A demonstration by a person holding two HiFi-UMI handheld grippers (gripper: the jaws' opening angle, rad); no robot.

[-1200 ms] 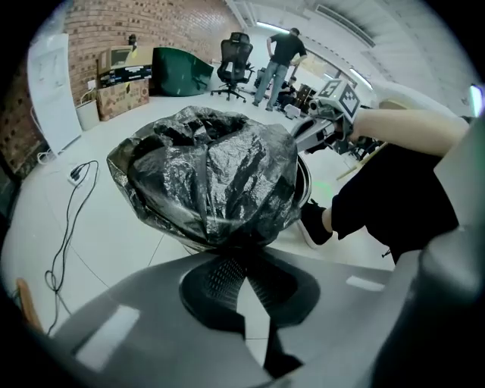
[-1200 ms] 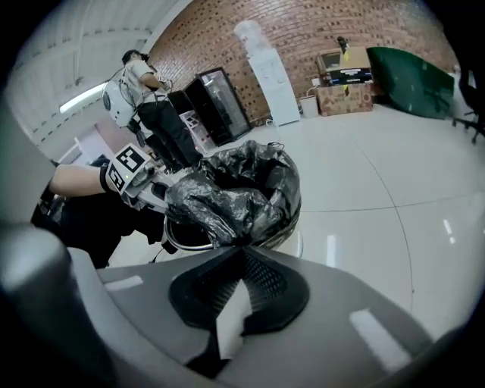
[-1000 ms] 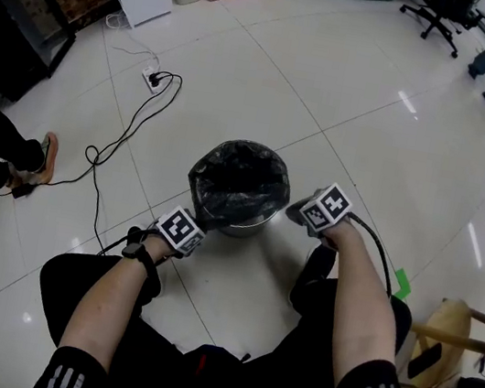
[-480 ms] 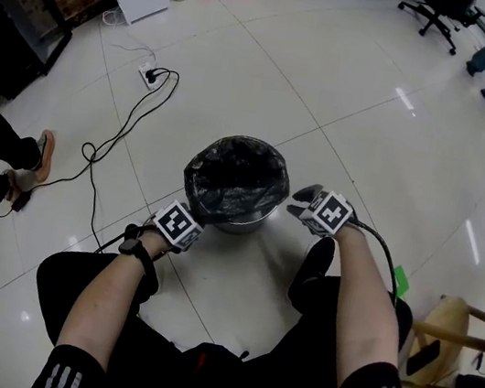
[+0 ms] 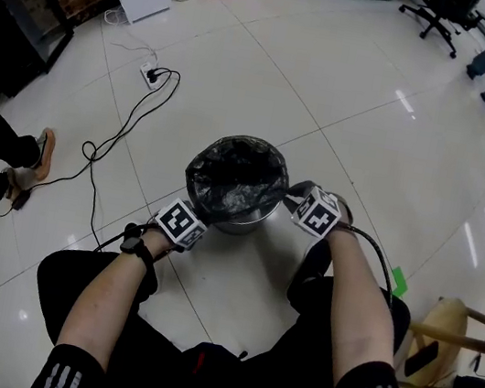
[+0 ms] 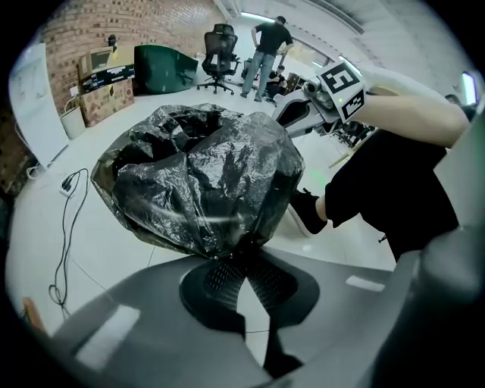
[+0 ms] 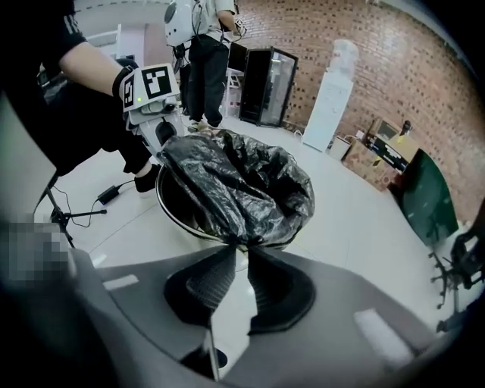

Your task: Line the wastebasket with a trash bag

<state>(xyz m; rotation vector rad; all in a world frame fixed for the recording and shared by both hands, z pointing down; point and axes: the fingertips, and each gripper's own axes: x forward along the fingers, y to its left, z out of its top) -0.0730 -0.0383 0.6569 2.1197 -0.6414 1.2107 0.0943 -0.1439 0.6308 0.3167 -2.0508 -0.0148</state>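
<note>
The round metal wastebasket stands on the glossy white tiled floor, right in front of the person, who works over it with 2 tools, 1 in each hand. A black plastic trash bag already sits inside it, its crinkled film puffed up above the rim and folded out over the edge on the person's side.

The left hand-held gripper is at the near left of the rim, pointing steeply down. Its jaws are pressed fully together and they pinch the bag's edge. The film runs taut from that pinch up into the bulk of the bag.

The right hand-held gripper is at the near right of the rim, also angled steeply down, with its marker cube turned up towards the person. Its jaws have just been closing. They stand only a sliver apart, bare floor showing through the slit lower down, and a gathered fold of the bag's edge is drawn to a point between their tips.

Both forearms reach down from the person's lap, 1 on each side of the wastebasket. A thin black cable snakes across the floor to the left, well apart from the wastebasket.
</note>
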